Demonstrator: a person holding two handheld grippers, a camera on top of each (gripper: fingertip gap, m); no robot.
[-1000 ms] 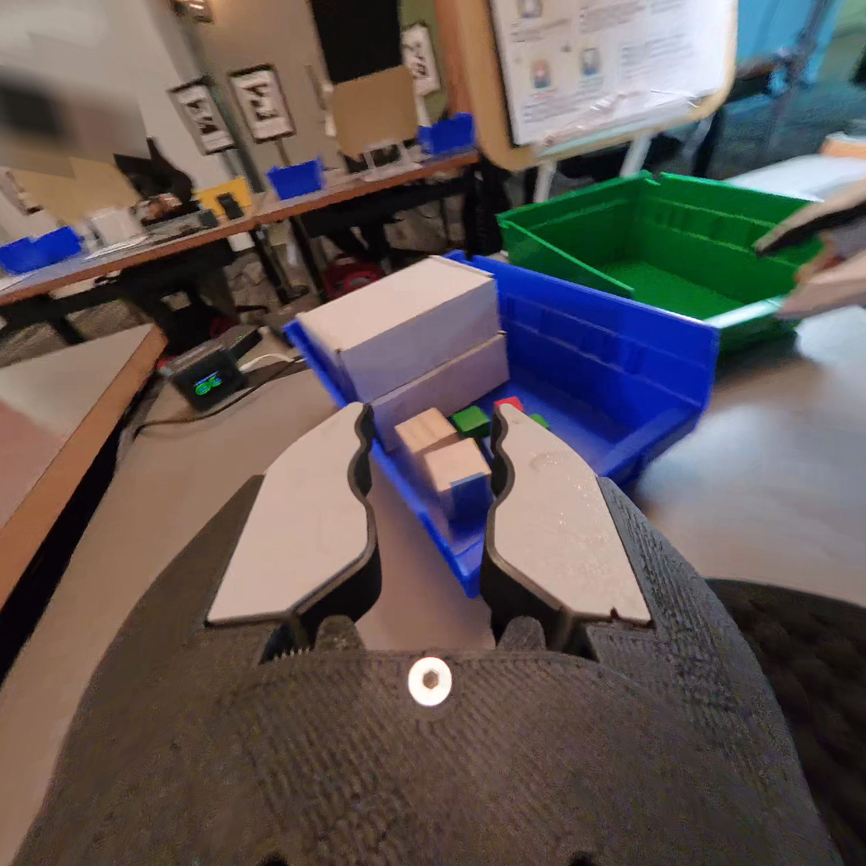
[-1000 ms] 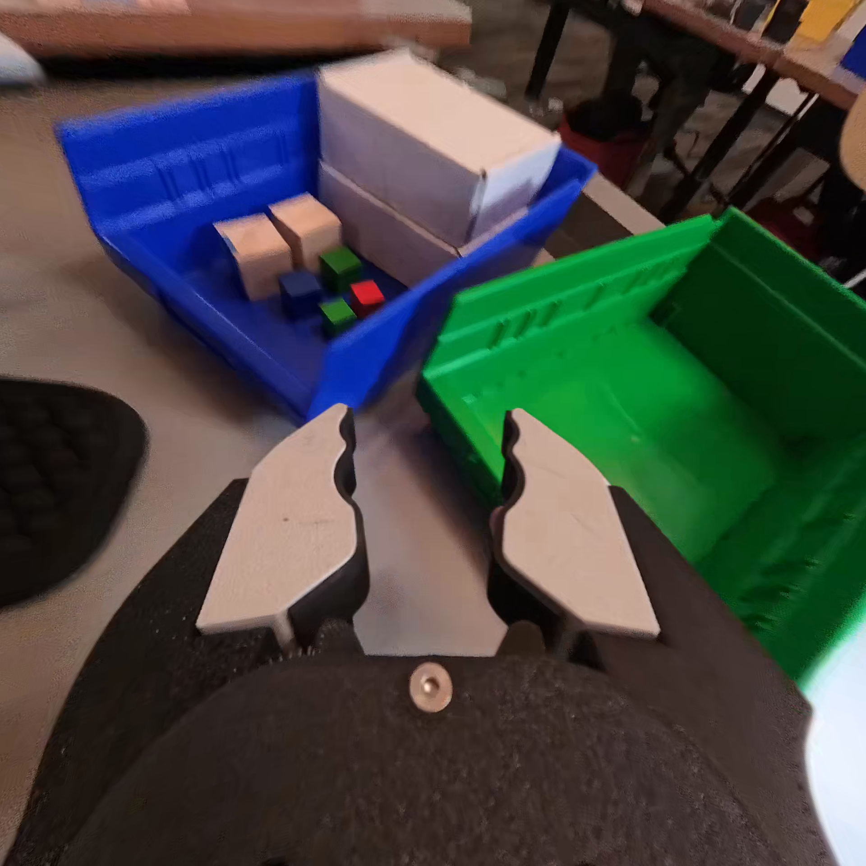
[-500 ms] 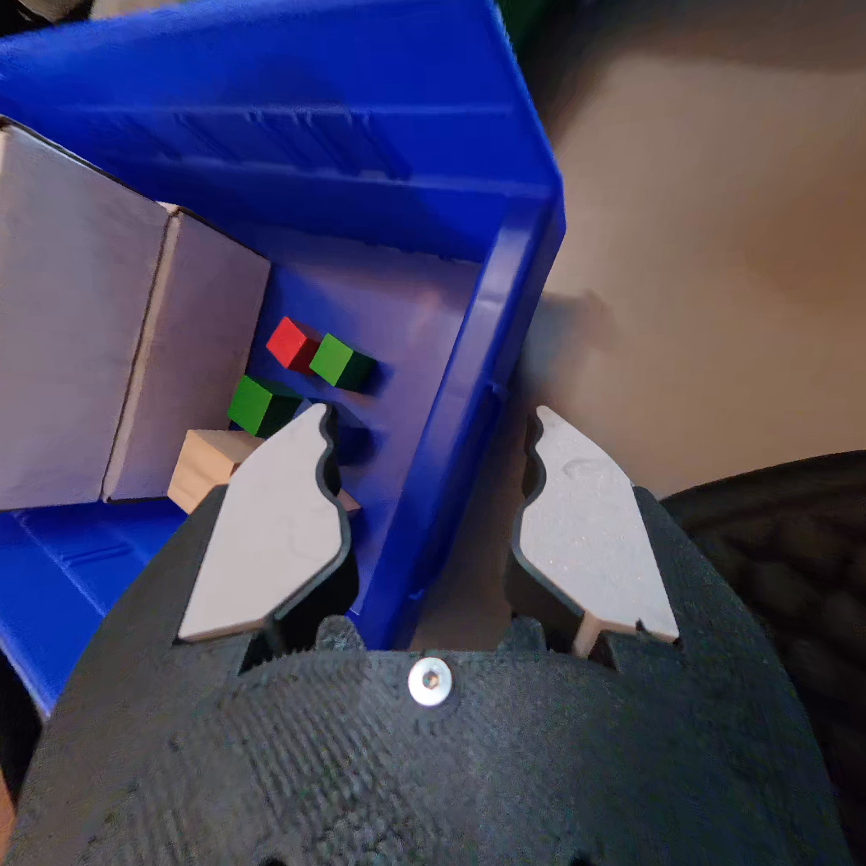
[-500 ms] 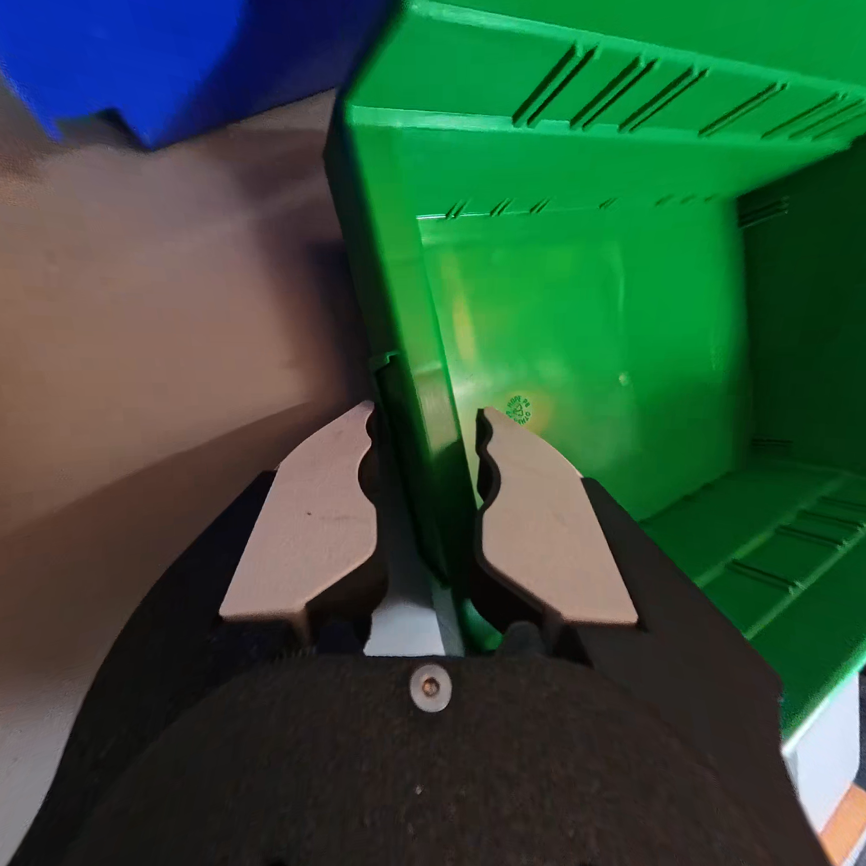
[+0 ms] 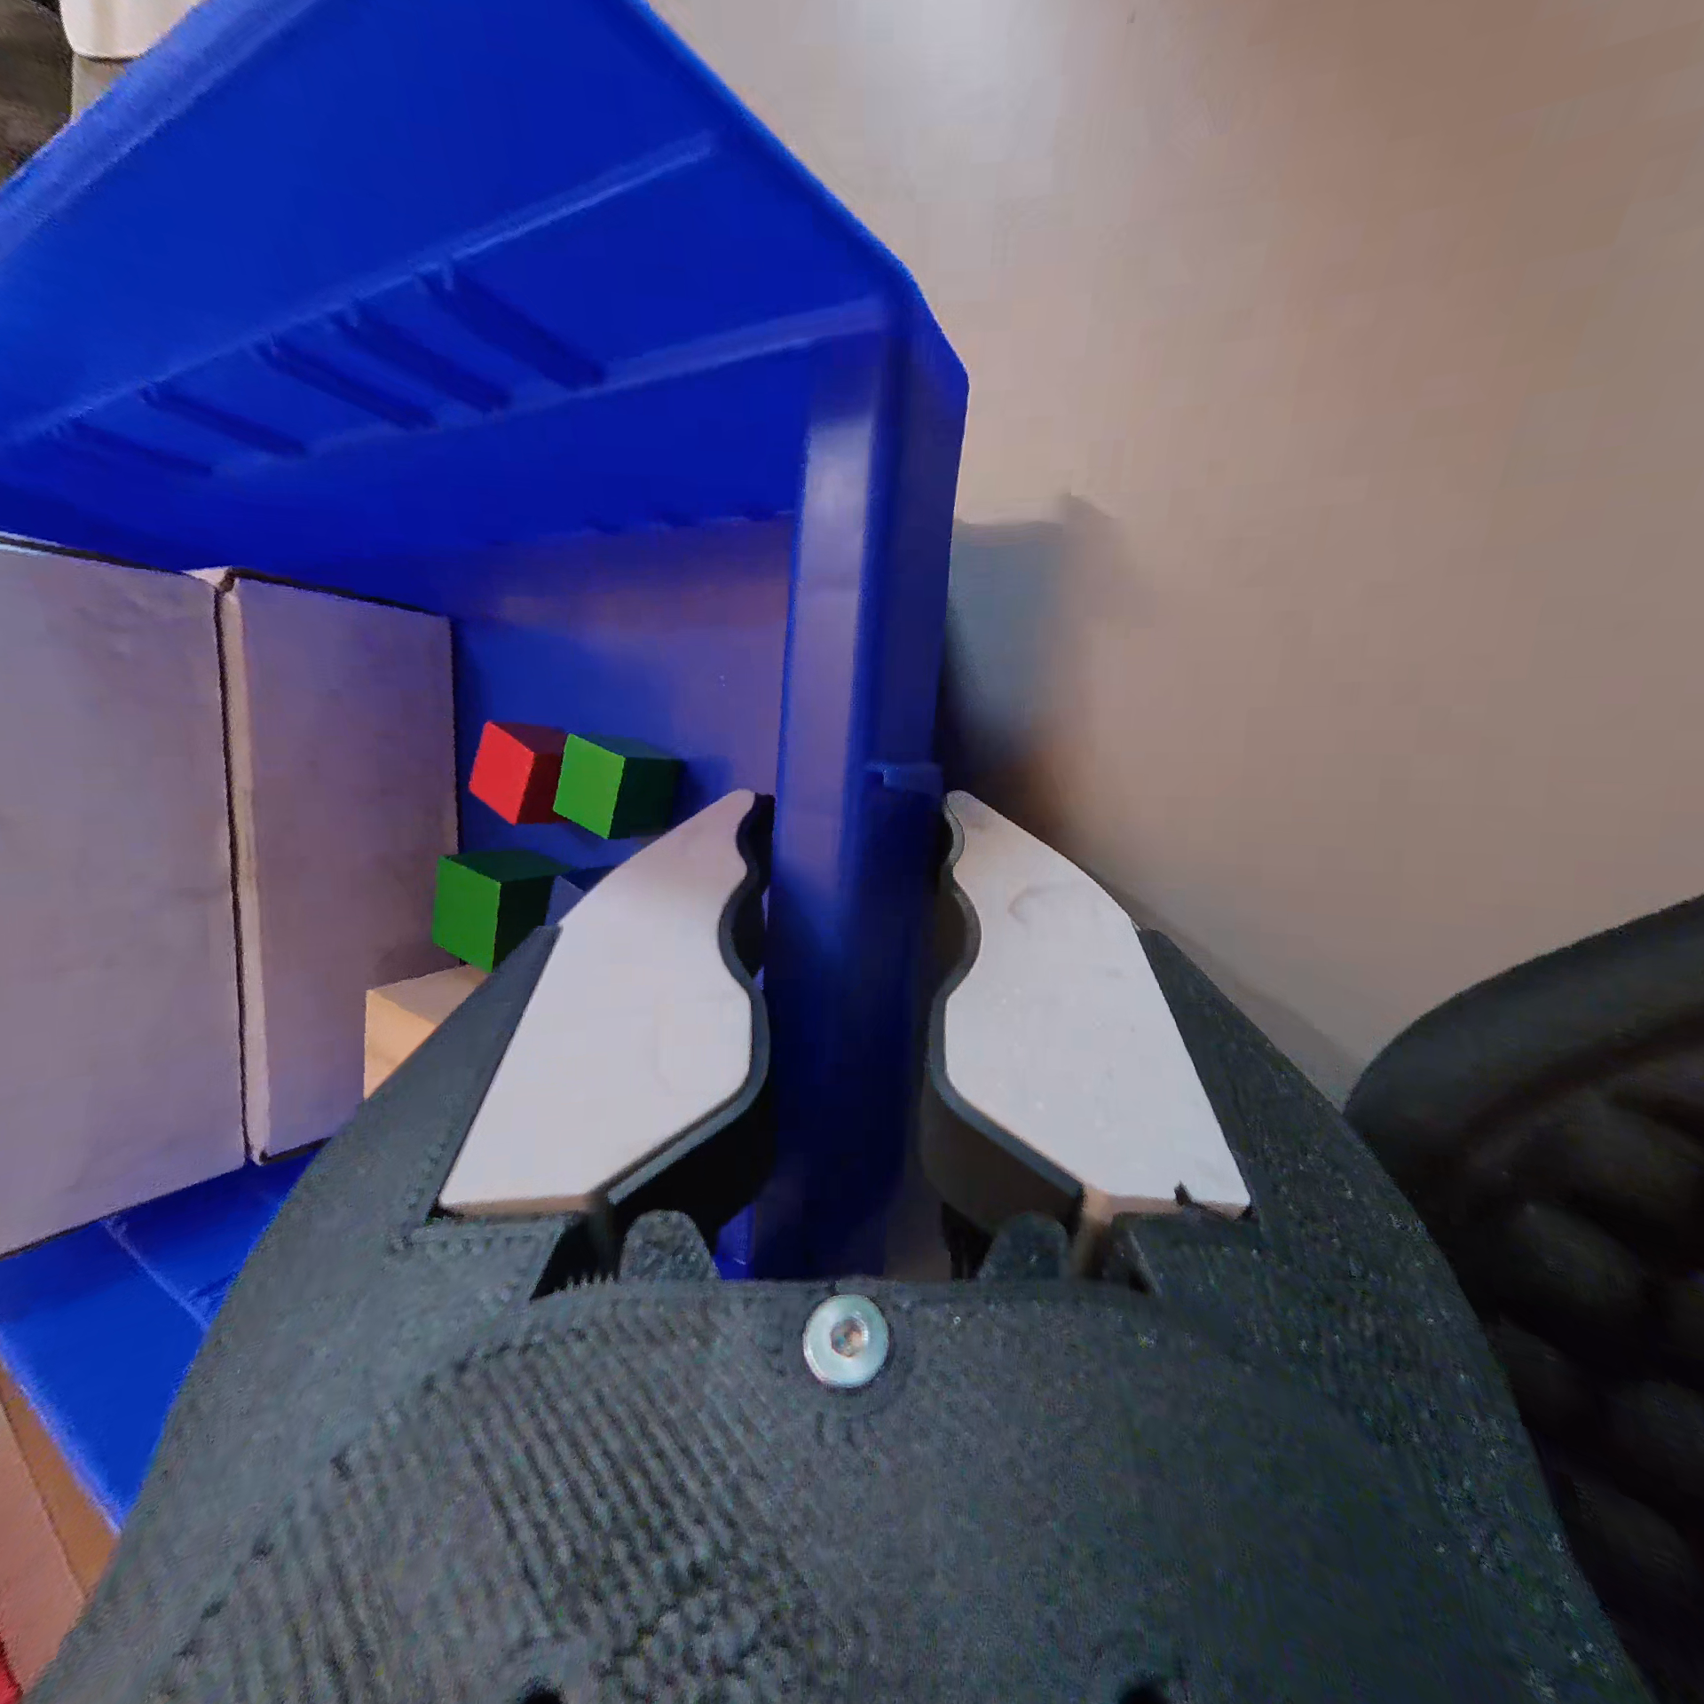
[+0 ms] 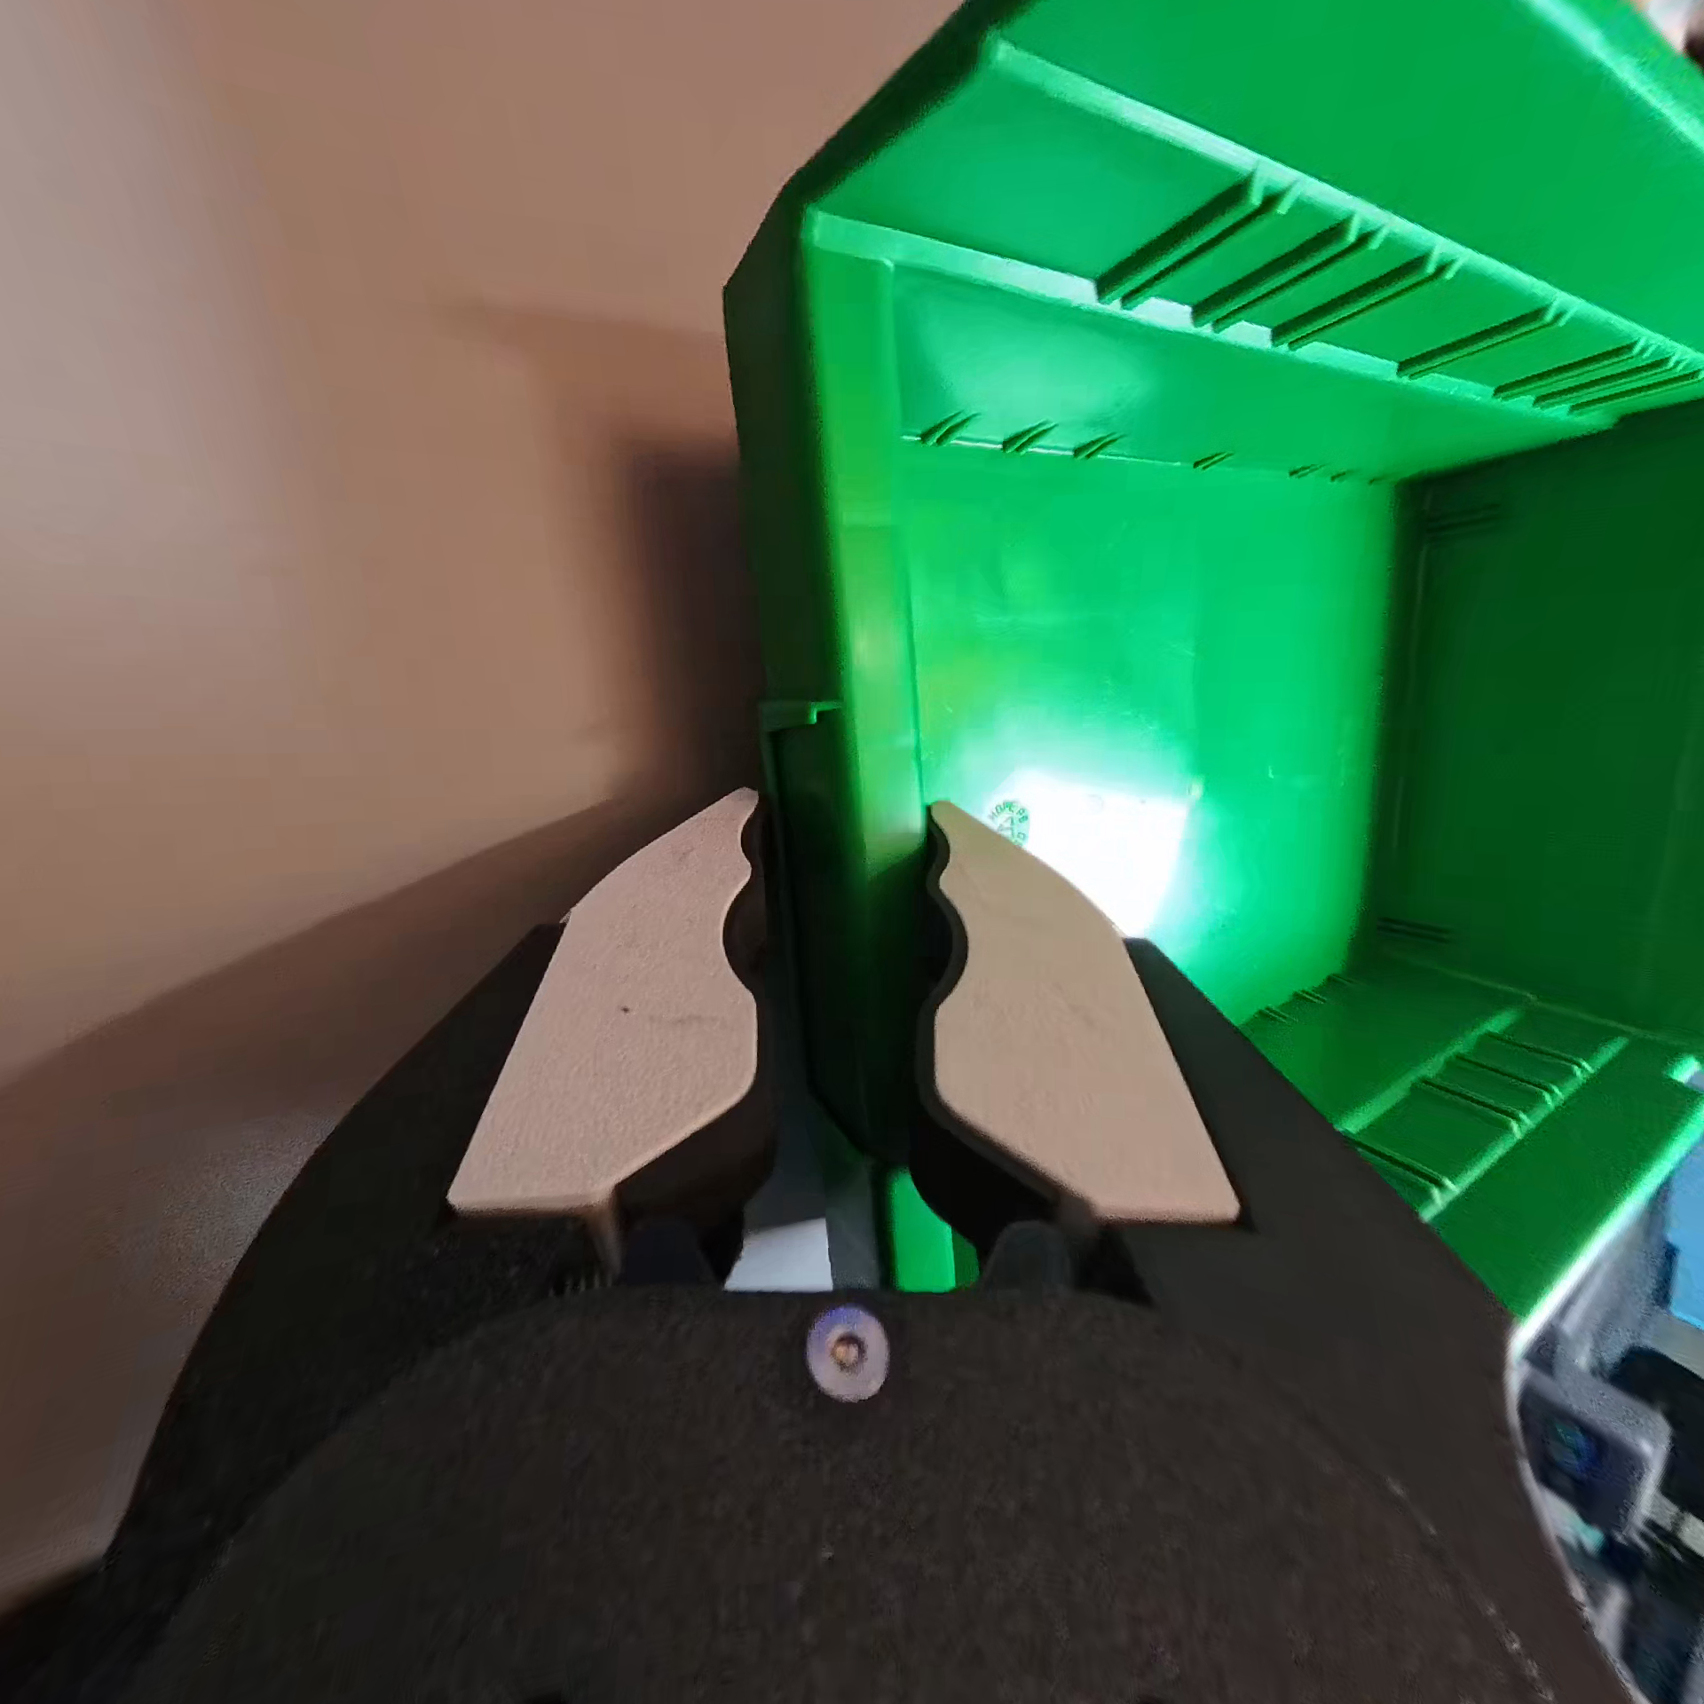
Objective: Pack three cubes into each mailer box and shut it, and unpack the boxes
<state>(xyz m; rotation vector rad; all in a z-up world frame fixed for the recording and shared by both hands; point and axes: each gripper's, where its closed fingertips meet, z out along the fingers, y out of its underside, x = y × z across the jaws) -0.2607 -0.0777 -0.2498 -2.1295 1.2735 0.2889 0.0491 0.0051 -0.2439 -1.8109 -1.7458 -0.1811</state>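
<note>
Left wrist view looks down along the left gripper (image 5: 850, 811), whose two pale fingers straddle the upright side wall of a blue plastic bin (image 5: 857, 645); one finger sits inside the bin, the other outside, and the jaws are drawn in narrow so both fingertips press against that wall. Outside the bin lies a bare tan tabletop (image 5: 1337, 415), and a dark textured mat (image 5: 1567, 1153) shows at the right edge. Inside the bin, two white mailer boxes (image 5: 184, 876), both shut, stand side by side against the left, filling much of that half. Beside them on the bin floor lie small cubes: a red cube (image 5: 512, 770) touching a green cube (image 5: 609, 784), a second green cube (image 5: 484, 908) nearer the camera, and a pale wooden block (image 5: 406, 1023) partly hidden behind the inner finger. Right wrist view shows the right gripper (image 6: 844, 811) in the same pose on the side wall of a green plastic bin (image 6: 848, 553): one finger outside over the tabletop, one inside, jaws narrow and clamped on the wall. A bright glare washes the green bin's floor just past the inner fingertip.
</note>
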